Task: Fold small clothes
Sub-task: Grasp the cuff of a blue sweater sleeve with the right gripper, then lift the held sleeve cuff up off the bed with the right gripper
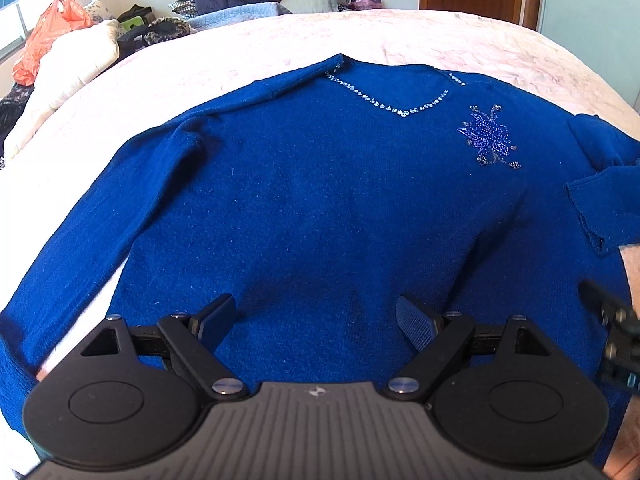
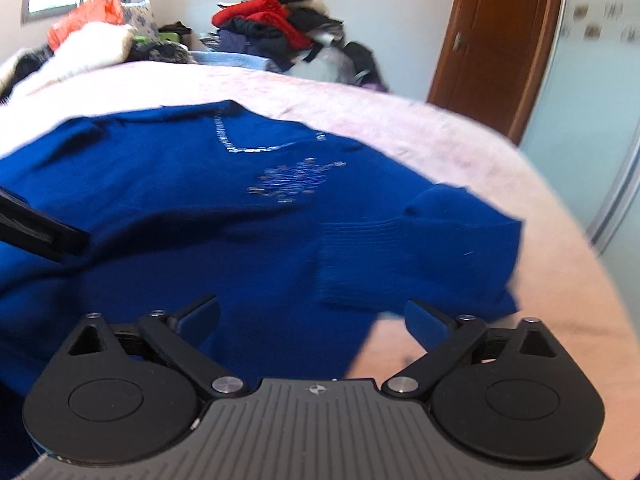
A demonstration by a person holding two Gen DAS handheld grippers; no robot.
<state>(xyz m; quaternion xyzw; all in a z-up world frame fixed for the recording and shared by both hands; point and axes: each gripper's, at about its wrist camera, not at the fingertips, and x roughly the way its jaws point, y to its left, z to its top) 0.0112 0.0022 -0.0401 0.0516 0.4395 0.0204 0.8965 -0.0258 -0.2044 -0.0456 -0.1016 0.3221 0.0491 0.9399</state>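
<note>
Both grippers hover with fingers spread apart and nothing between them: the left gripper (image 1: 316, 320) over the lower middle of the blue sweater (image 1: 320, 200), the right gripper (image 2: 312, 320) above its hem edge. That sweater lies flat, face up, on the pink bedspread (image 1: 440, 40), one sleeve (image 2: 420, 248) folded across its body. Piled clothes (image 2: 272, 28) sit beyond the bed.

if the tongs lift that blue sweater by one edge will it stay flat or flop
The blue knit sweater will probably flop and drape: its right sleeve already lies folded over on itself. Likely it drags rather than slides on the textured pink bedspread. The beaded flower might snag.
</note>
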